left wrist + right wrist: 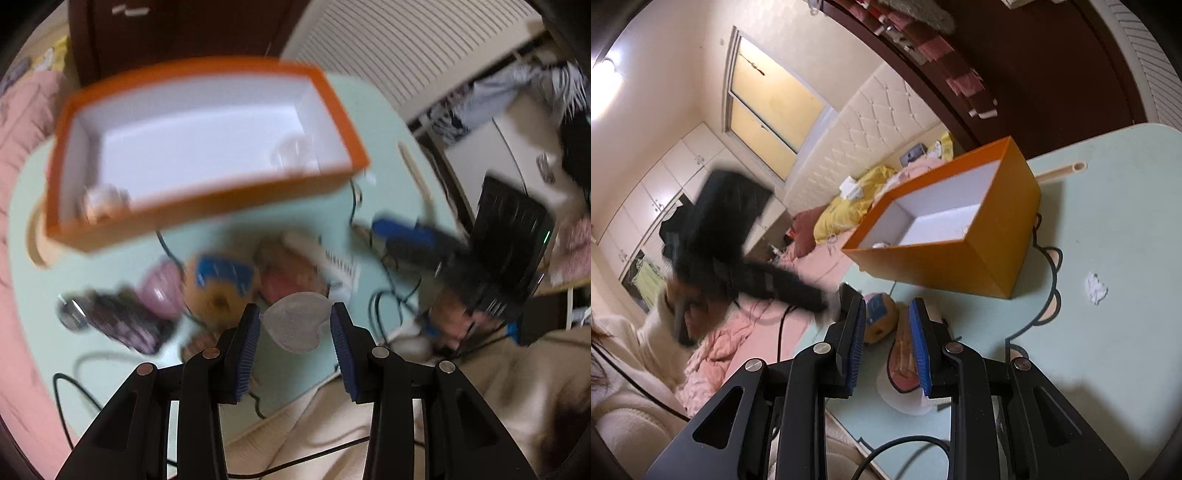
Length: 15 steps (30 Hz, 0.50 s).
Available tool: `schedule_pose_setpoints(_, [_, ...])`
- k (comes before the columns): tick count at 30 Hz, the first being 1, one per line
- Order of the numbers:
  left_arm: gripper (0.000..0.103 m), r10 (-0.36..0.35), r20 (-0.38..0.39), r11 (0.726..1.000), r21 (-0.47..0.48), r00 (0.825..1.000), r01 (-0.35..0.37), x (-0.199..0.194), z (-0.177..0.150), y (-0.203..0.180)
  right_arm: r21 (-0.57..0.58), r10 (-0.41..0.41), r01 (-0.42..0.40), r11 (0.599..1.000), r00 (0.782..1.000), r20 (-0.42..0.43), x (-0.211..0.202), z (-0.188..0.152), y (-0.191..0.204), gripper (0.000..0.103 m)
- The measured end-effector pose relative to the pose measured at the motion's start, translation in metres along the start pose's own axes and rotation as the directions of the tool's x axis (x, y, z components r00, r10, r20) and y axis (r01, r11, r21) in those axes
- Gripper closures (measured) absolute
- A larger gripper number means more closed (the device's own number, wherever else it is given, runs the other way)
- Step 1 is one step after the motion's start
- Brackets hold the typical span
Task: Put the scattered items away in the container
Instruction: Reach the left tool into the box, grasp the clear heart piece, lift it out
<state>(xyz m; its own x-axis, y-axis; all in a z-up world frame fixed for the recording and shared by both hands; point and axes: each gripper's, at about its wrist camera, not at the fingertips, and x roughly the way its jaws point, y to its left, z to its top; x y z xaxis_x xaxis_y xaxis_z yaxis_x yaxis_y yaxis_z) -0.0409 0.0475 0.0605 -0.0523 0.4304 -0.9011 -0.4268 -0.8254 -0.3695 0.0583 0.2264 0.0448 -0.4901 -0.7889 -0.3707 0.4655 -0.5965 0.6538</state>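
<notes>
Orange cardboard box (207,155): open-topped, white inside, standing on my pale mint tabletop (369,122); it lies ahead of and above my left gripper in its view, ahead and to the right of my right gripper in its view. Something small and pale sits in a near corner, and a clear item at the far end; blur hides what they are.

Scattered heap: between the box and both grippers, on the near part of the table, so the box is beyond it from either hand.

Flat pink-and-brown insole-shaped piece (905,354): long axis running away from me, roughly along my right gripper's fingers.

Orange round soft toy with a blue patch (218,288): just left of my left gripper's line, beside a pink rounded item (162,288) and a dark patterned case (125,321).

Translucent grey heart-shaped disc (299,321): between my left fingers; whether the pads touch it, I cannot tell.

Left gripper (295,328): jaws moderately apart.

Right gripper (888,347): jaws narrow, straddling the insole piece's edge, apparently not clamped.

Nearer hand: I judge the right for the insole, the left for the heart.
</notes>
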Motion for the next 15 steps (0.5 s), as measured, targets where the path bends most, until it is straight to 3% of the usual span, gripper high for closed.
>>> schedule_pose_setpoints(3, [0.066,0.000,0.020,1.000,-0.003,1.000,0.001,0.016,-0.014,-0.003,-0.001,0.009,-0.009,1.000,1.000,-0.014,0.002,-0.002,0.000,0.077])
schedule_pose_setpoints(9, [0.066,0.099,0.127,0.993,0.044,0.987,-0.105,0.025,-0.027,-0.001,0.014,0.009,-0.008,1.000,1.000,-0.029,0.005,-0.002,0.000,0.077])
schedule_pose_setpoints(12, [0.065,0.075,0.182,0.995,0.056,0.980,-0.086,0.024,-0.032,-0.001,0.007,-0.005,0.005,1.000,1.000,-0.027,0.004,0.002,0.003,0.077])
schedule_pose_setpoints(15, [0.063,0.048,0.282,0.996,0.063,0.958,-0.068,0.015,-0.042,0.001,-0.005,-0.015,0.015,1.000,0.999,-0.031,0.003,0.008,0.009,0.077])
